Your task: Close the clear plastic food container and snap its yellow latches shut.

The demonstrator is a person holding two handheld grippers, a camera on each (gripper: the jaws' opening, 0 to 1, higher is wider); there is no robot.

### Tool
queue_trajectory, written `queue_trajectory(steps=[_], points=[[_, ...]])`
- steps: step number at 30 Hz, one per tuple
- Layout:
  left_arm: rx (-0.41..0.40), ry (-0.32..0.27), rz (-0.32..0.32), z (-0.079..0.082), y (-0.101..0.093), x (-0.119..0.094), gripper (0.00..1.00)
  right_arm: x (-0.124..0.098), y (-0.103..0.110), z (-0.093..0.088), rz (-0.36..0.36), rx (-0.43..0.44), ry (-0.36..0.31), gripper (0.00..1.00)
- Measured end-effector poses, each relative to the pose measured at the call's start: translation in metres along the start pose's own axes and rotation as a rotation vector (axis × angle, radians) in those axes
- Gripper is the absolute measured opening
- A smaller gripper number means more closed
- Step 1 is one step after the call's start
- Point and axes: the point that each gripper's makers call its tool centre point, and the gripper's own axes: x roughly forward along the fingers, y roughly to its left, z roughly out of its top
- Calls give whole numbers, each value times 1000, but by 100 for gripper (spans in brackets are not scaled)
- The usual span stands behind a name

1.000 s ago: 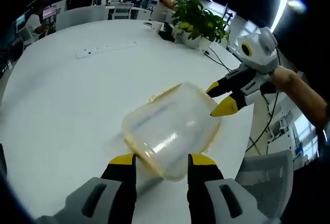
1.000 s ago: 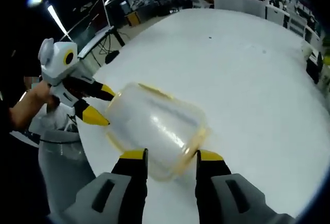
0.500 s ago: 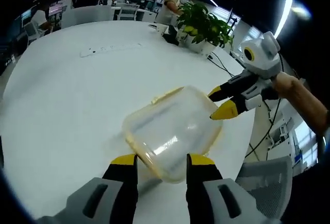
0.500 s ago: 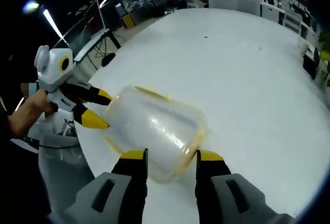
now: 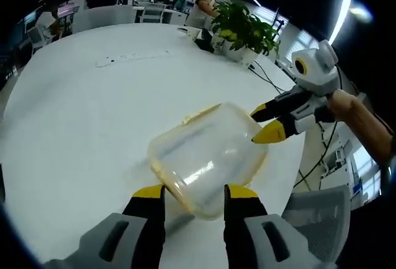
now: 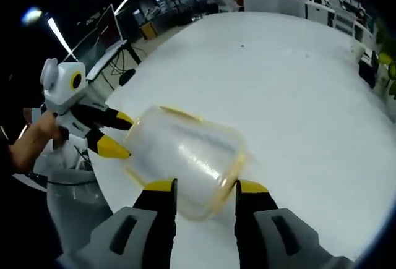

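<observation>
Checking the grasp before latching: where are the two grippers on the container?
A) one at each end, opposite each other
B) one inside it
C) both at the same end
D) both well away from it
A: the left gripper and right gripper flank opposite ends of the container.

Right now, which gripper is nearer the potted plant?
Right. The right gripper sits at the container's end on the potted plant's side; the left gripper is at the opposite end, farther from it.
</observation>
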Motion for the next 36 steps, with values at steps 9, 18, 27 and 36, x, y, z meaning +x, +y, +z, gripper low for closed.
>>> queue_trajectory(steps=[9, 18, 27, 36], points=[[4, 17, -10, -8, 7, -8, 30, 2, 13, -5, 0, 8, -8, 33], [15, 45, -19, -20, 13, -18, 30, 6, 30, -11, -4, 15, -19, 33], [21, 74, -27, -34, 18, -29, 30, 8, 46, -17, -9, 16, -19, 33], [23, 84, -29, -46, 19, -39, 30, 10, 60, -24, -9, 13, -11, 33]])
